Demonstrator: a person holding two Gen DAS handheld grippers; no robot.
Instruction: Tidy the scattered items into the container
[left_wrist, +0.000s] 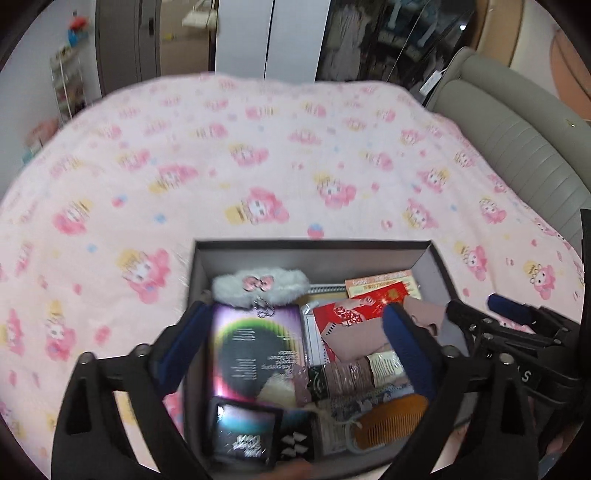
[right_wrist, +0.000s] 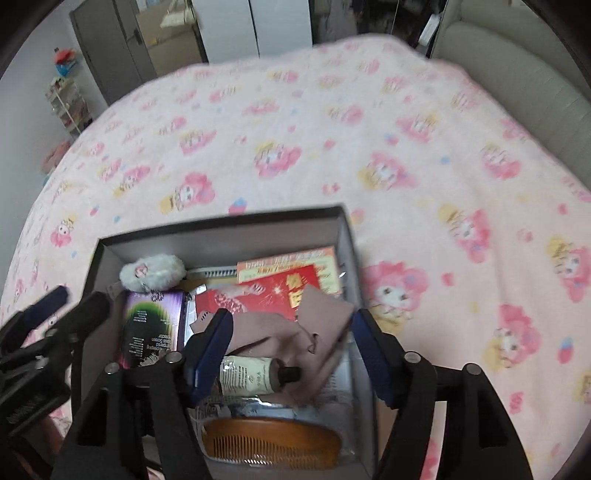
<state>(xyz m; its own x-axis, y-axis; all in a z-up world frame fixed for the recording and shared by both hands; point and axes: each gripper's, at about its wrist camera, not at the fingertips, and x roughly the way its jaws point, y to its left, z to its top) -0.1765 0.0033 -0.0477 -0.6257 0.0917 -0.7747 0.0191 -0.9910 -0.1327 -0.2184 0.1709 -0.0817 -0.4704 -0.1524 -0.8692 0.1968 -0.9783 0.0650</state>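
Grippers are seen hovering over a grey box (left_wrist: 314, 246) that sits on a bed with a pink cartoon-print blanket (left_wrist: 258, 147). Left gripper (left_wrist: 291, 343) is spread wide, nothing held between its blue pads (left_wrist: 184, 343). Right gripper (right_wrist: 291, 354) is likewise spread wide and empty; its left finger is over the box interior, its right finger near the box's right wall.

Contents nearest the cameras are recorded first: a brown comb (right_wrist: 271, 441) at the near end, and a small black case (left_wrist: 245, 432) at the near left corner. A cream tube with a dark cap (right_wrist: 255, 374) lies just beyond the comb. A mauve cloth (right_wrist: 295, 336) is crumpled across the middle right, partly over the tube. A purple box with a dark circle (left_wrist: 255, 347) lies along the left side. Red printed packets (right_wrist: 273, 291) are seen further back at right. A white fluffy pouch with a pink bow (left_wrist: 258, 288) rests near the far wall.

Beyond the bed, a grey padded headboard (left_wrist: 517, 140) is noted at right.
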